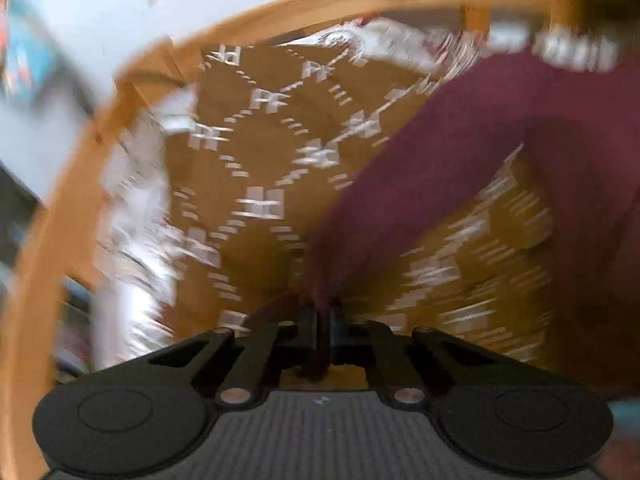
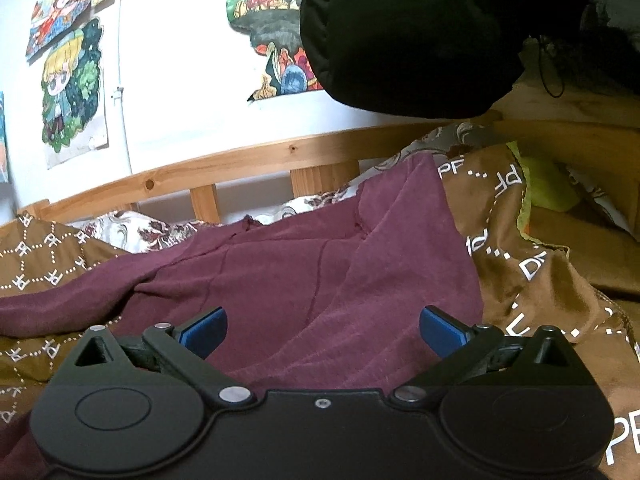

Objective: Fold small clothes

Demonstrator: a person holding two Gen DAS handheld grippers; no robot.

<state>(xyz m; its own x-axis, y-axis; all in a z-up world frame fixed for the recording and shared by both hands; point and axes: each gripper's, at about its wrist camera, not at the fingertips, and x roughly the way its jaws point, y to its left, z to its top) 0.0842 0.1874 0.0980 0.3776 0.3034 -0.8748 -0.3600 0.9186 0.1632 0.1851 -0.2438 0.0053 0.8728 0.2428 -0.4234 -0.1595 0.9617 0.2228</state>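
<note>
Two grippers, one garment. Left gripper (image 1: 323, 330): jaws pressed together on a gathered fold of the maroon garment (image 1: 460, 152), which runs from the pinch up and to the right as a taut band; picture heavily smeared by blur. Beneath the cloth, a brown blanket (image 1: 256, 148) printed with white letters and dotted diamonds. At its left margin, a pale patterned sheet (image 1: 136, 216). Around that, the curved wooden bed rail (image 1: 280, 12), then white wall. Only this view shows the pinch itself.

Right gripper (image 2: 323, 330): jaws spread wide, blue pads (image 2: 204, 330) apart and closed on nothing, hovering just over the garment's broad body. Only this view shows the garment sharply: spread in loose folds across the blanket, seams visible, one corner raised toward the rail, a sleeve trailing to the left. Further out, items the left view lacks: a yellow-green cloth (image 2: 548, 188) at the right, tucked by the blanket's edge; a black padded mass (image 2: 404, 36) hanging at the top, what it is unclear; cartoon posters (image 2: 74, 88) on the wall above the rail.
</note>
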